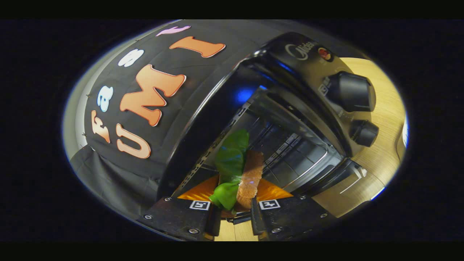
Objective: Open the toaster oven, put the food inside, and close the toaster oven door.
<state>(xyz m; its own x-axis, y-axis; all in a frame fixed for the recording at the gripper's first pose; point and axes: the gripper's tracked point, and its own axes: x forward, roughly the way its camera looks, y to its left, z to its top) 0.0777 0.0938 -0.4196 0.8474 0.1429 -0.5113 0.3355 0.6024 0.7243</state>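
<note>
The hand-held gripper (235, 214) is clamped on the food (239, 174), a slice of bread with green leaves, with a finger pressing each side. The food sticks out ahead of the fingers, right at the mouth of the toaster oven (290, 108). The oven door (340, 174) is already open and hangs down at the front of the oven. So this looks like the putting-in step. Next, the food likely needs to go deeper and be set on the wire rack (290, 152) inside the oven. The mouth is wide, but the oven's side walls and top edge are close. The knobs (349, 92) sit beside the mouth, above the wooden worktop (380, 119).
</note>
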